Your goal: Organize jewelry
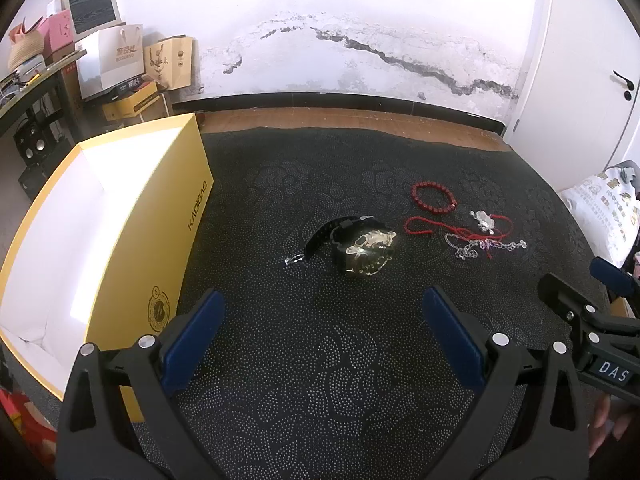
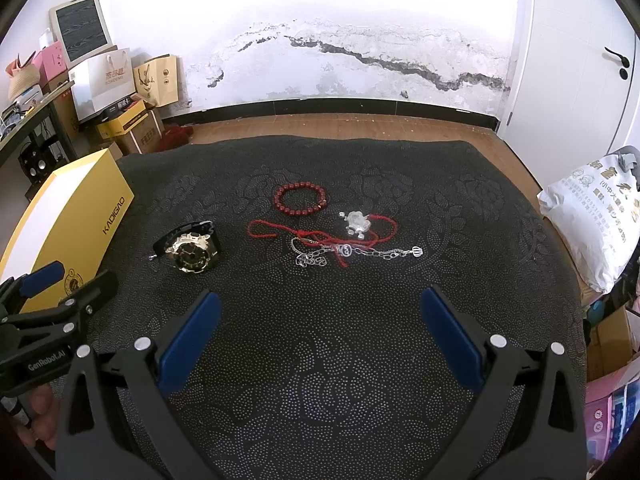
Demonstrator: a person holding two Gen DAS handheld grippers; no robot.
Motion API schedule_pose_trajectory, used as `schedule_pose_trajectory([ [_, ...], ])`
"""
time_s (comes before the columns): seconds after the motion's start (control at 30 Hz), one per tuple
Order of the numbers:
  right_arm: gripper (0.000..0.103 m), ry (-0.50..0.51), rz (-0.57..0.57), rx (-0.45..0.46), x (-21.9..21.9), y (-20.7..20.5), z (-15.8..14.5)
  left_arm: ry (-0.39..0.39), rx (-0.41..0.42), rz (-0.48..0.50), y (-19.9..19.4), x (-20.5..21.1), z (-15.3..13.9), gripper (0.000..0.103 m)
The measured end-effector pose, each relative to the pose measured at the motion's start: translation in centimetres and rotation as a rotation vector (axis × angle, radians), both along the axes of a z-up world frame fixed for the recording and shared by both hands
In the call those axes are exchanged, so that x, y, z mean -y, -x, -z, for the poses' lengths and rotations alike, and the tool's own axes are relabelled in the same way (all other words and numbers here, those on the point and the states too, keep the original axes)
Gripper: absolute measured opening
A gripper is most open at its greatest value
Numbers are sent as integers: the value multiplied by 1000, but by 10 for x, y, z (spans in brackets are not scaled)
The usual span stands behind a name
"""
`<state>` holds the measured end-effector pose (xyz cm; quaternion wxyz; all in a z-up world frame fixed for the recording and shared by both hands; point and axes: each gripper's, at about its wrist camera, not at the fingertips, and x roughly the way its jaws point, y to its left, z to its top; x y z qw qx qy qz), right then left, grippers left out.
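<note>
While both grippers are held above the near part of one dark patterned mat (image 2: 320,360), nothing is gripped by either. One yellow box (image 1: 120,216), open at the top with a white inside, is set on the mat's left edge; it is the largest thing there. The left gripper (image 1: 320,328) is seen with its two blue-padded jaws wide apart and empty, and the right gripper (image 2: 318,328) is likewise spread wide with nothing between its jaws. One black-strapped watch (image 2: 192,254) with a gold-toned face is laid near the box, just right of it. One ring of red beads (image 2: 300,199) is laid farther back, near the mat's middle. Just in front of the beads, one red cord (image 2: 264,230) is tangled with a silver charm (image 2: 356,222) and silver chains (image 2: 316,258); the number of chains cannot be counted in the tangle. One small silver piece (image 1: 294,260) is seen touching or just beside the watch strap's end.
</note>
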<state>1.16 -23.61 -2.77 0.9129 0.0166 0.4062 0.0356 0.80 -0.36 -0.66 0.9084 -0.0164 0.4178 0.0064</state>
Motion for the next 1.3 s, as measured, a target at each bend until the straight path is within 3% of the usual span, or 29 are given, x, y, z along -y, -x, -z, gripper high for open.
schedule_pose_trajectory([
  [1.3,97,-1,-6,5,-3,1,-2,-2,1,2,0,0,1,97],
])
